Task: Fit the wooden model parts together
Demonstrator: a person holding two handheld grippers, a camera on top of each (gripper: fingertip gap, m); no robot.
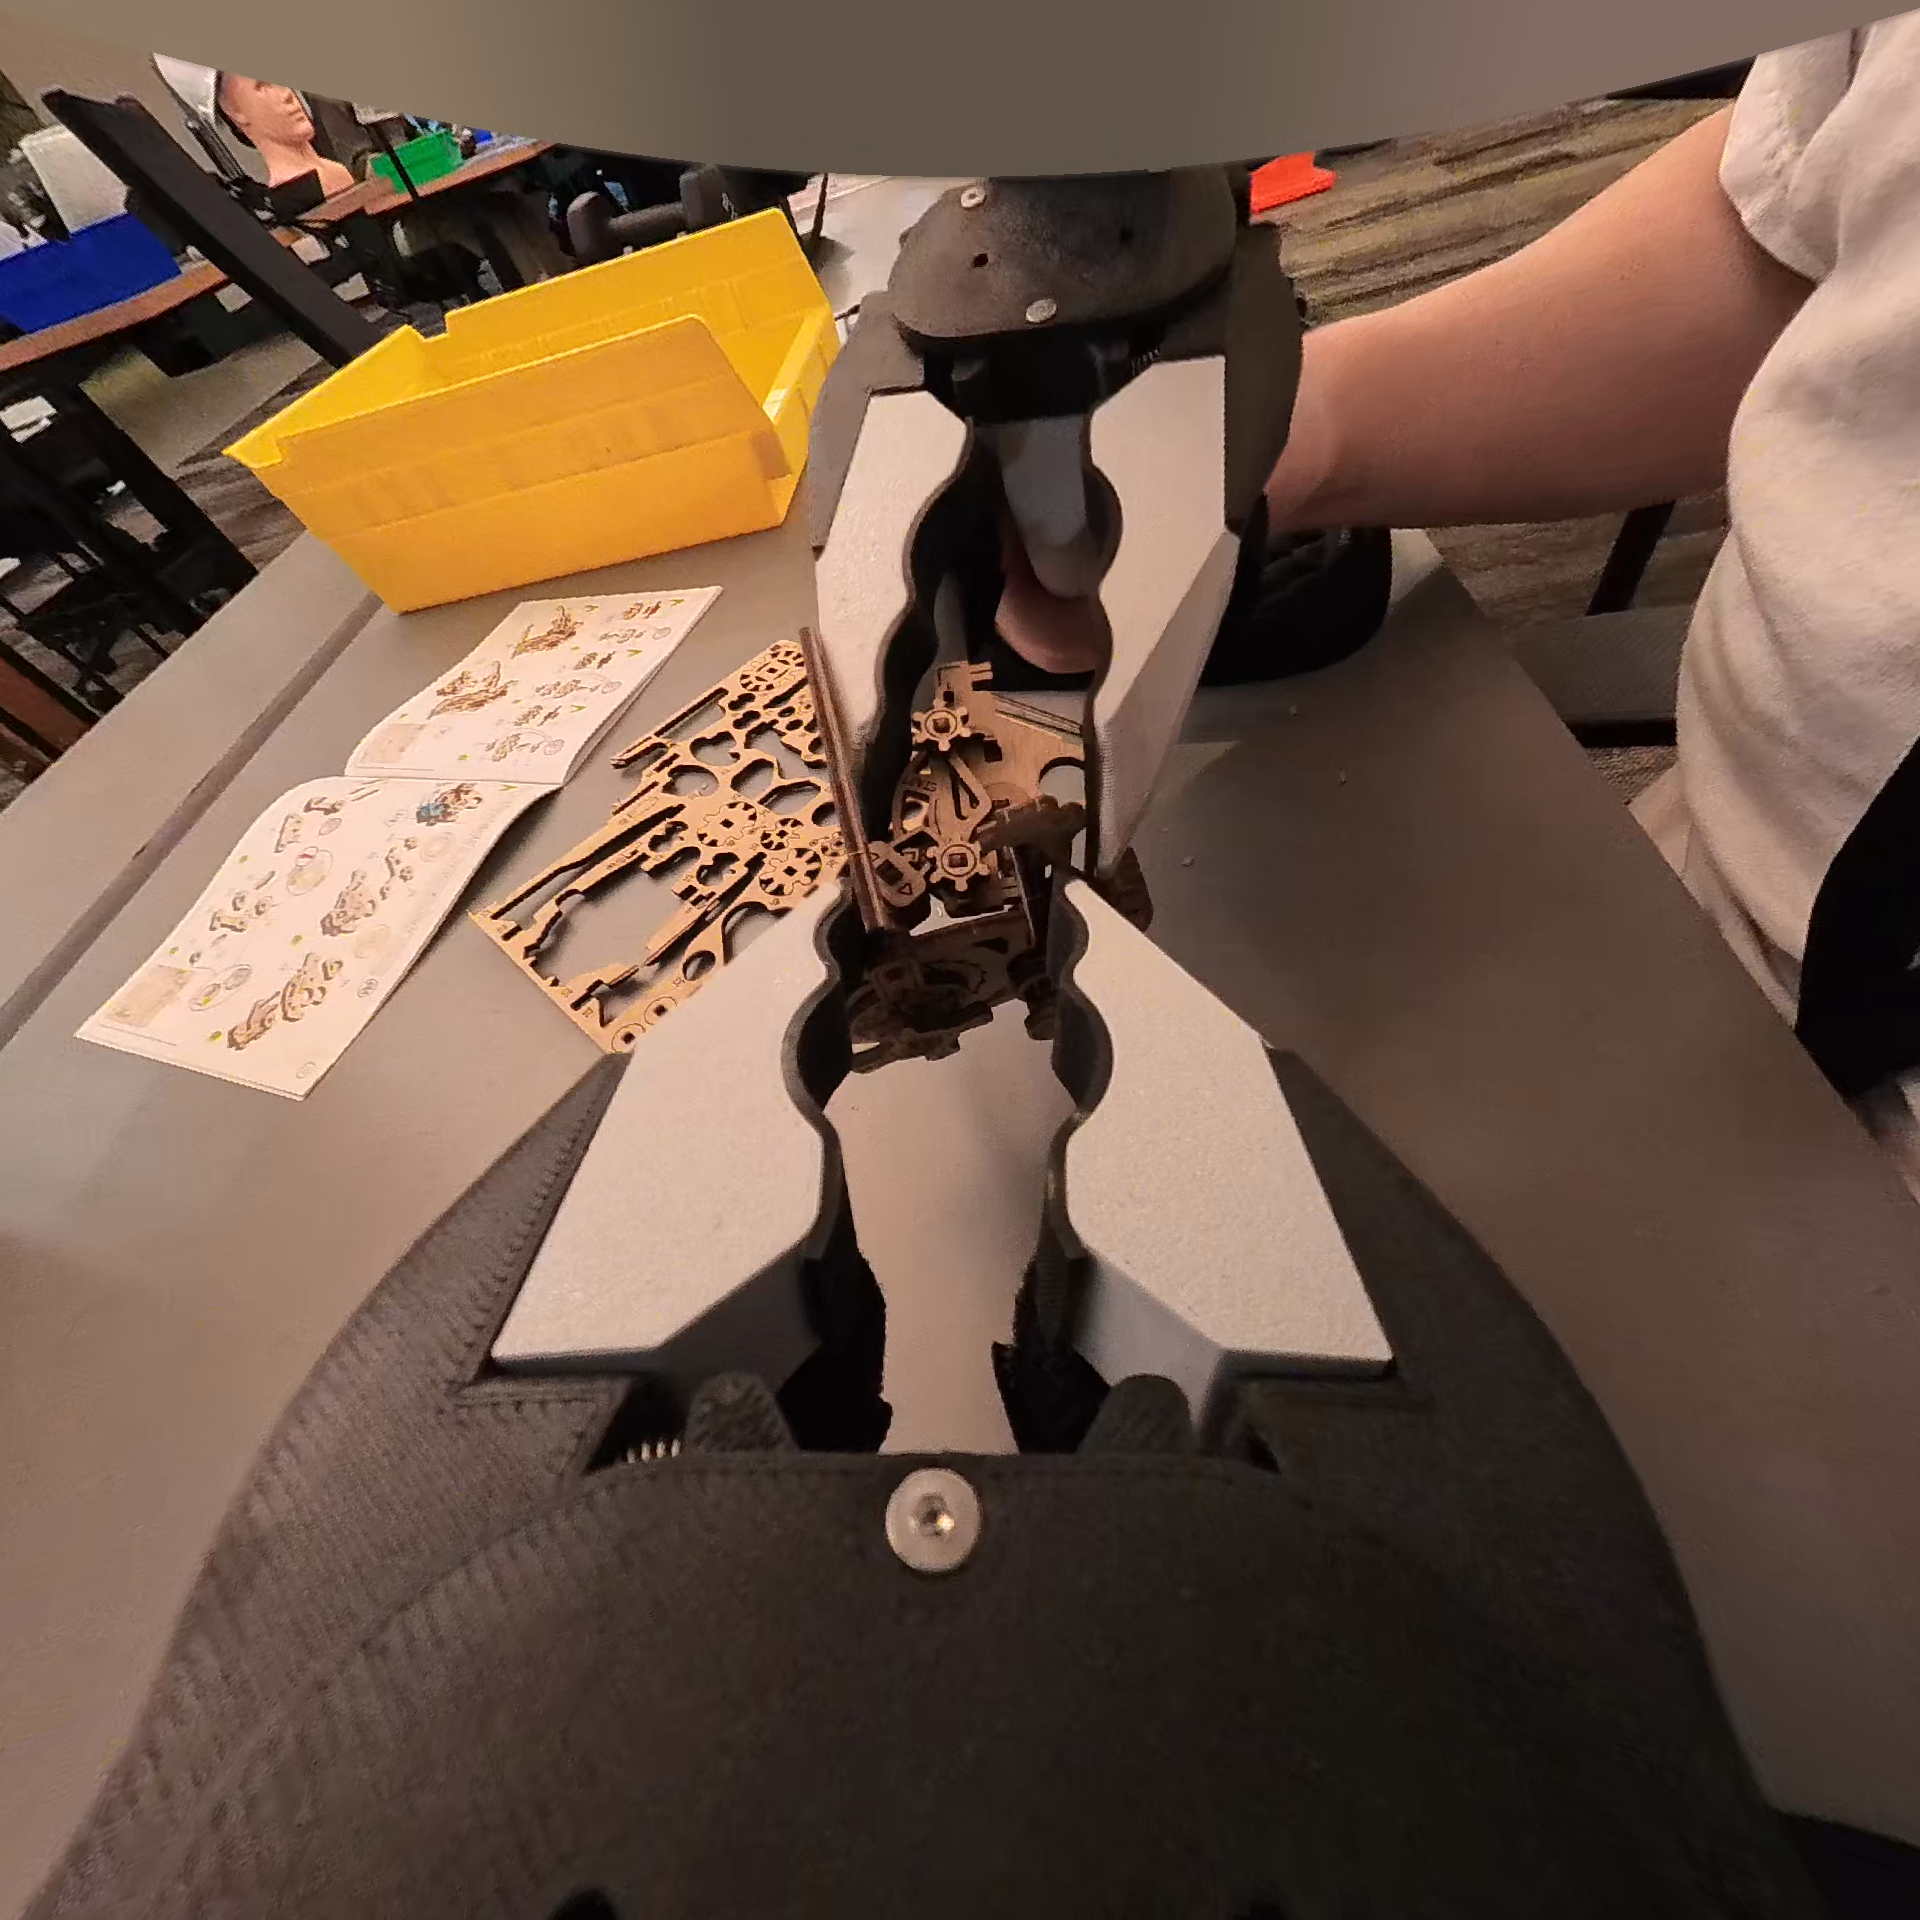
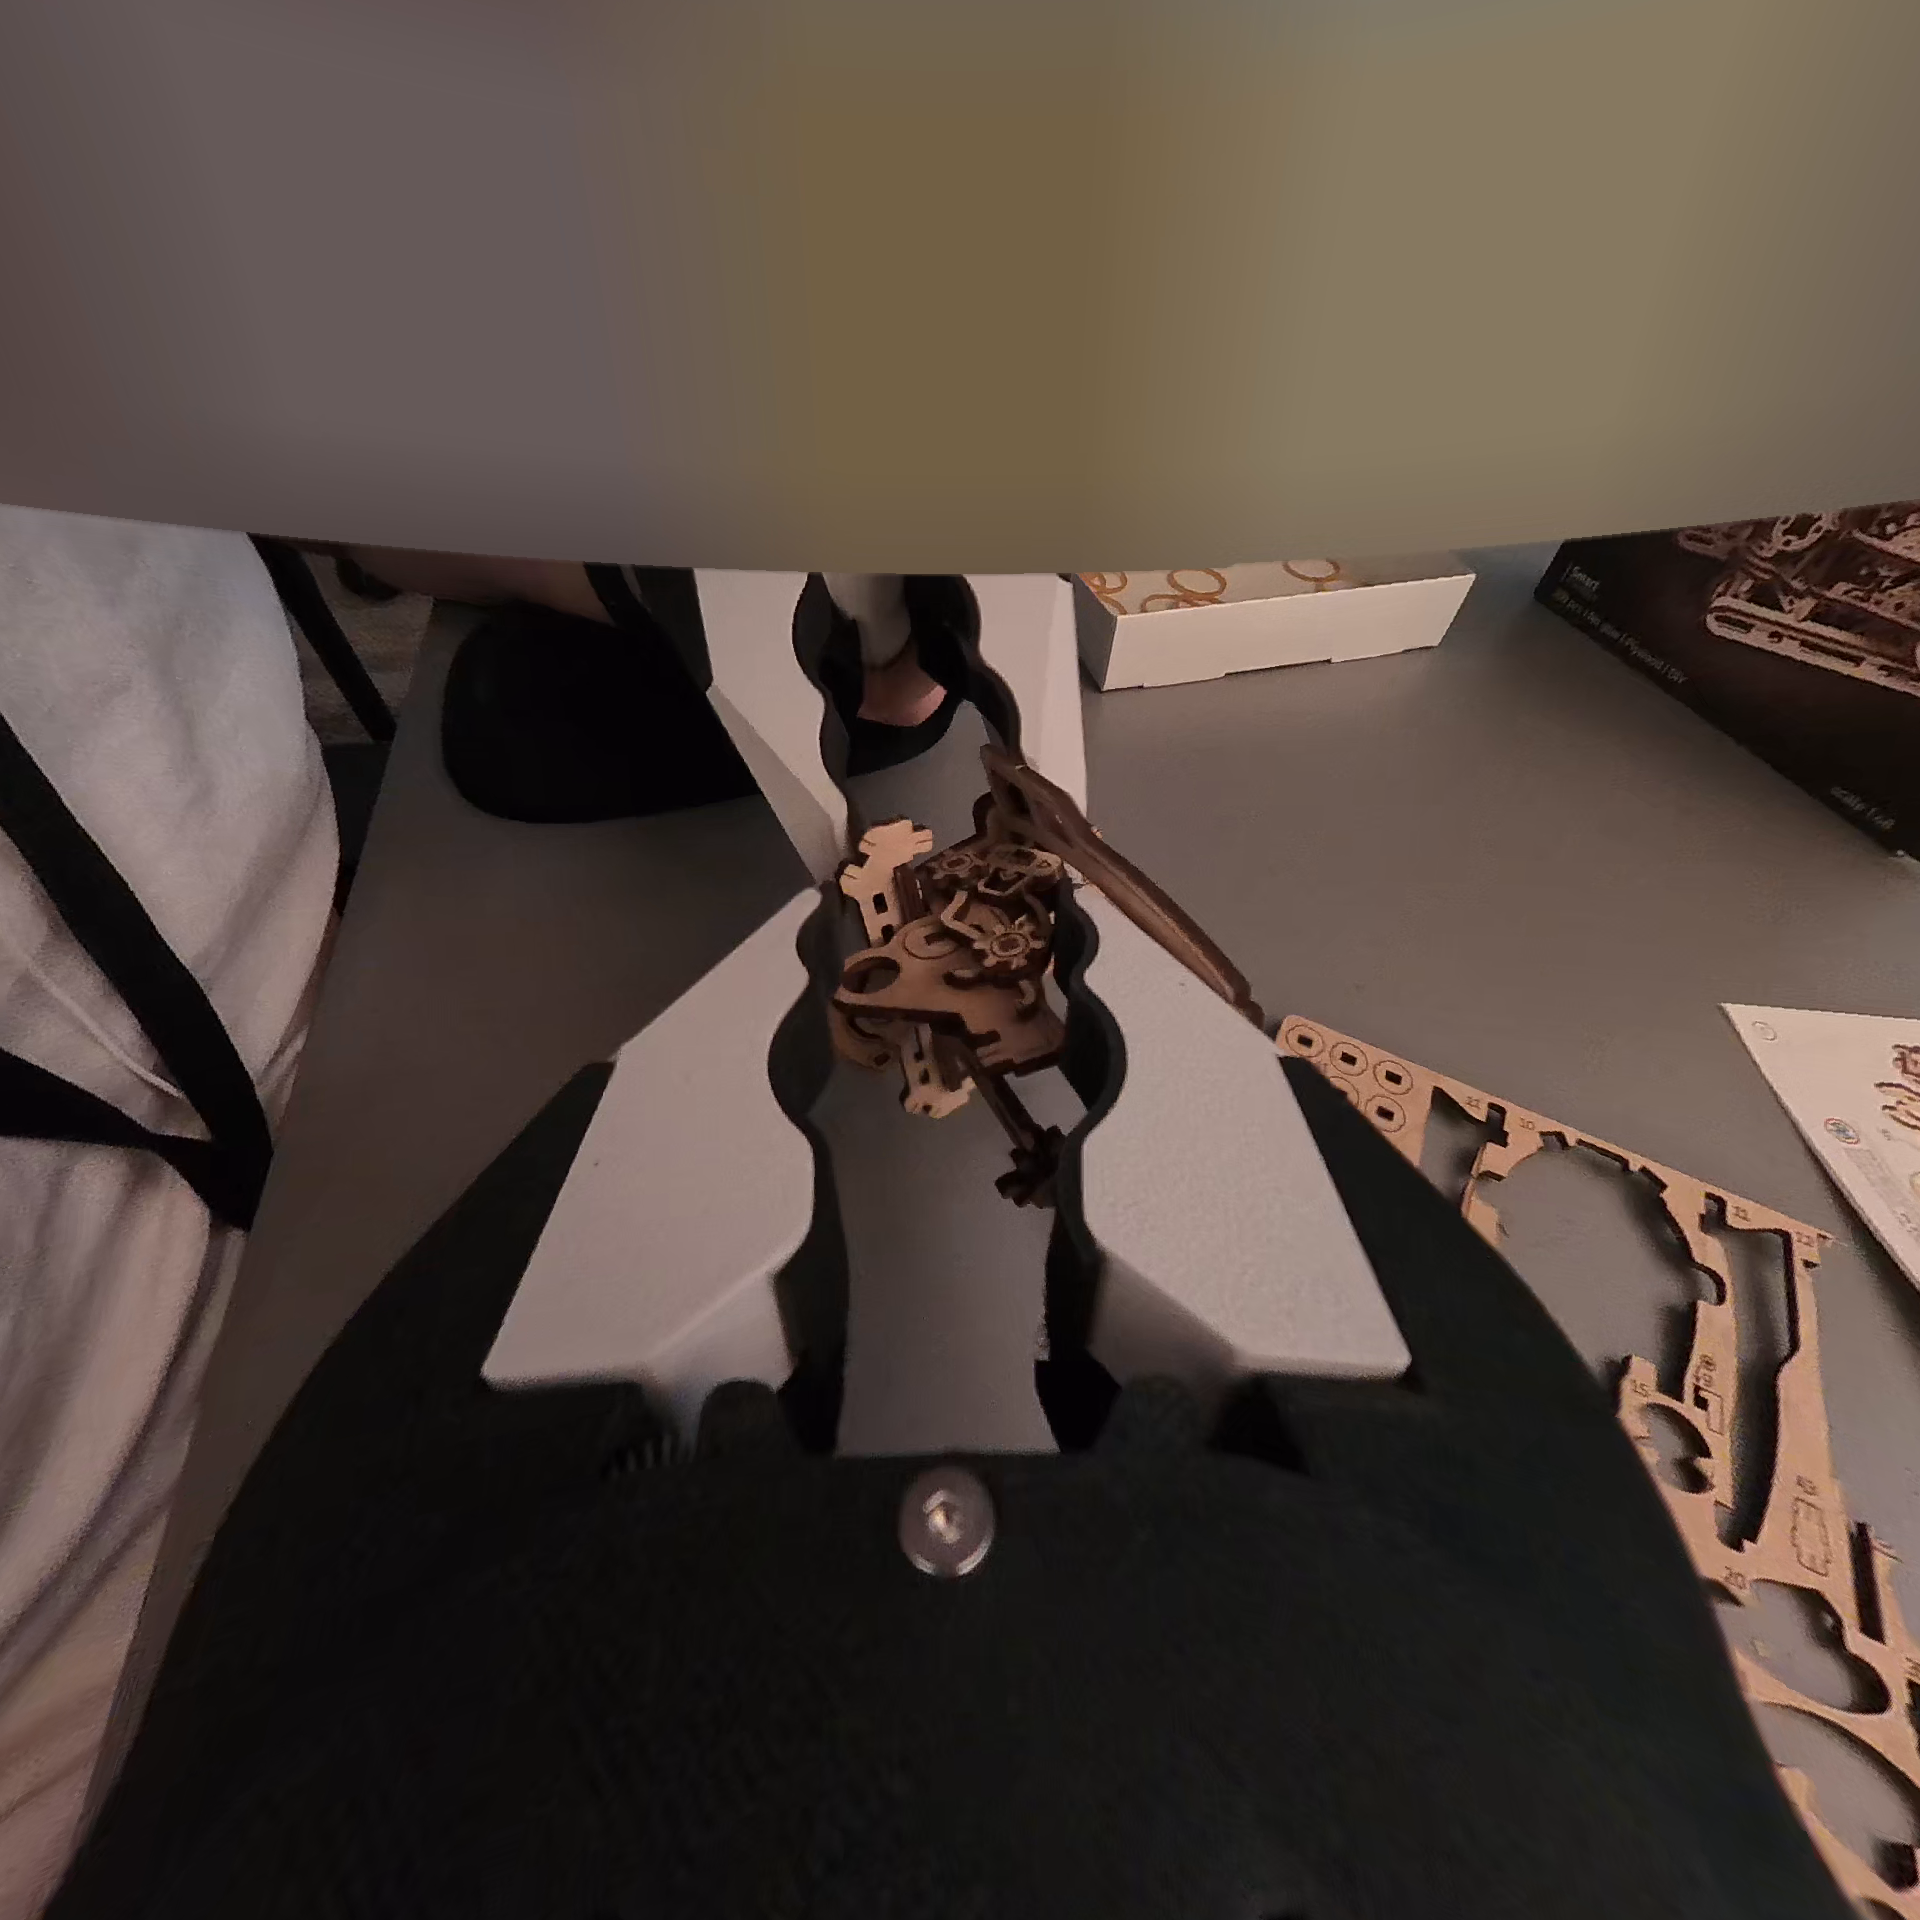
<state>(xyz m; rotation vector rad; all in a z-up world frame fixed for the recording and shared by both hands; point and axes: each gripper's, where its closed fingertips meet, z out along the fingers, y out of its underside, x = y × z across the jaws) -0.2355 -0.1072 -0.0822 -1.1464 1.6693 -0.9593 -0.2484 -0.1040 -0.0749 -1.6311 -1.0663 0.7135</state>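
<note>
Both tongs meet nose to nose over the counter (image 1: 1403, 1039), with the wooden model (image 2: 951, 977) between them.

The left tongs (image 1: 951, 925) are closed on the model, one finger on each flank, which holds it off the counter, probably so that the other side can work on it. The right tongs (image 2: 940, 899) face them from 12 o'clock in the left view; their tips sit round the model's upper part, but whether they pinch it or only bracket it I cannot tell. A thin flat panel (image 1: 836, 790) stands on edge against the model's 10 o'clock side, seemingly the part being fitted. The punched sheet (image 1: 665, 842) lies flat at 10 o'clock, just beside the model. The booklet (image 1: 384, 821) lies open at 9 o'clock for reference, with a yellow bin (image 1: 540, 416) beyond at 11 o'clock.
</note>
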